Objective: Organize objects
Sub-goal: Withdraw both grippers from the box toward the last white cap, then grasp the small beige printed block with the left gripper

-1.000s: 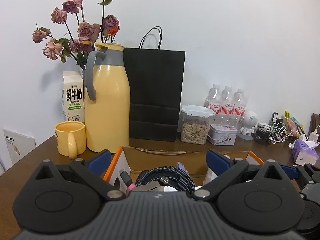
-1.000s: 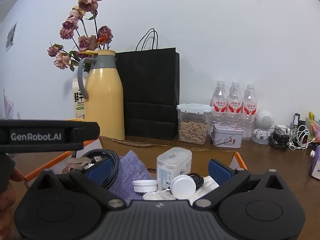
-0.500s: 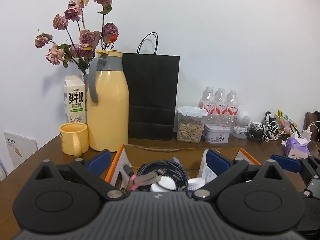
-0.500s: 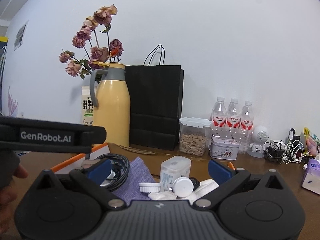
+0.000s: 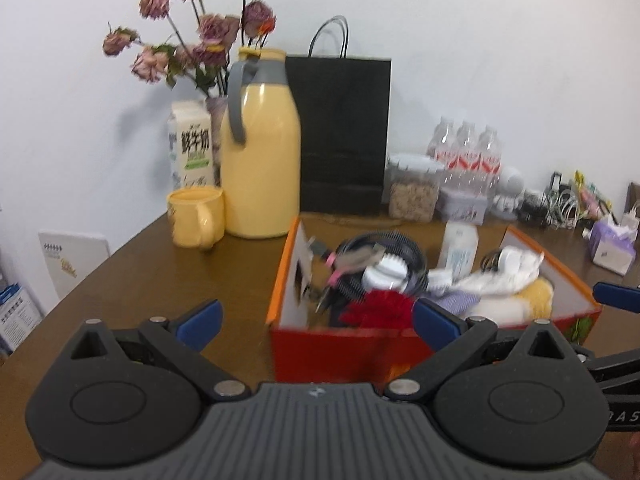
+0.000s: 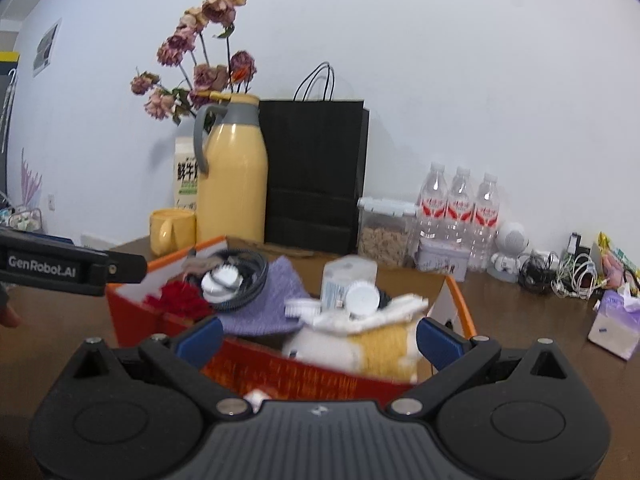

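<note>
An orange-red box (image 5: 340,354) sits on the brown table, crammed with loose items: a coiled black cable (image 5: 384,240), a white lid (image 5: 386,272), a red flower-like piece (image 5: 380,308), a white bottle (image 5: 460,246) and a yellow-white plush (image 5: 520,300). My left gripper (image 5: 318,320) hangs open and empty just before the box's near wall. The right wrist view shows the same box (image 6: 280,368) with a purple cloth (image 6: 272,300) inside. My right gripper (image 6: 320,340) is open and empty at its near edge. The left gripper's body (image 6: 72,268) shows at far left.
Behind the box stand a yellow jug (image 5: 260,160), yellow mug (image 5: 196,216), milk carton (image 5: 191,148), black paper bag (image 5: 344,132), snack jar (image 5: 414,192) and water bottles (image 6: 460,204). Tangled cables (image 6: 560,276) and a tissue pack (image 6: 612,324) lie right. Bare table (image 5: 180,280) spreads left.
Both grippers have drawn back and risen from over the box, so its red near wall and more contents now show. Both stayed open and empty.
</note>
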`<control>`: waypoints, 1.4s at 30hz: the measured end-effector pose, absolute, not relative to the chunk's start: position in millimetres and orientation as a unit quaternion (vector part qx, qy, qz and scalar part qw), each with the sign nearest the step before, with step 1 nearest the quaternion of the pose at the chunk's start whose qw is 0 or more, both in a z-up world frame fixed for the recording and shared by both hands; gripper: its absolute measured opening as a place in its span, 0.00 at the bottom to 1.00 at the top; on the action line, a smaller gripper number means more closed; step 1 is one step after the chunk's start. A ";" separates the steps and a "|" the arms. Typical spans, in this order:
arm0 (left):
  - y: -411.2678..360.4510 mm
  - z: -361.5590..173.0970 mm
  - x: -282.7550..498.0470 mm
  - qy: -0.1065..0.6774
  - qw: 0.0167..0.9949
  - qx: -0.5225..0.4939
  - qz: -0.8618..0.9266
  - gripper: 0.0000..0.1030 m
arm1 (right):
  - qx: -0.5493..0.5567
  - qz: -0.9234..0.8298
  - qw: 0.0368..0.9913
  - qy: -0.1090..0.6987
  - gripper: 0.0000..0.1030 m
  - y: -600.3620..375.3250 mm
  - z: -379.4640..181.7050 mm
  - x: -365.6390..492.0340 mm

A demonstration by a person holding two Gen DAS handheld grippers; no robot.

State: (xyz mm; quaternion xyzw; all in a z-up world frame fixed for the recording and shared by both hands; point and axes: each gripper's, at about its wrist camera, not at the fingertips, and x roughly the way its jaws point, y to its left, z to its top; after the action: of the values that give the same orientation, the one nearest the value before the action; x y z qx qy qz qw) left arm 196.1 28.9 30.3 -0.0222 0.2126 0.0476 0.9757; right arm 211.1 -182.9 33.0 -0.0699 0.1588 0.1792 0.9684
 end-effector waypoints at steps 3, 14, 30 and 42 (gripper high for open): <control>32.5 25.8 185.7 0.226 0.973 -0.019 0.050 1.00 | -0.075 0.185 0.964 0.175 1.00 -182.3 27.3 202.9; 40.9 -4.6 157.0 0.295 0.954 -0.017 0.053 1.00 | -0.091 0.202 0.949 0.224 1.00 -173.4 5.8 181.8; 37.9 -36.3 158.4 0.326 0.945 0.016 0.030 0.86 | -0.075 0.178 0.944 0.269 1.00 -177.3 -6.4 194.8; 35.0 -35.9 149.1 0.293 0.956 0.008 -0.008 0.33 | -0.073 0.174 0.940 0.285 1.00 -175.6 -8.8 198.9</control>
State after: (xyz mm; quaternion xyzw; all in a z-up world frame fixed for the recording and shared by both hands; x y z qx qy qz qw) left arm 149.1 35.0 -35.9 0.0084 0.2930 -0.0076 0.9561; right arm 198.9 -175.6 -8.8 -0.0726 0.2849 0.1739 0.9398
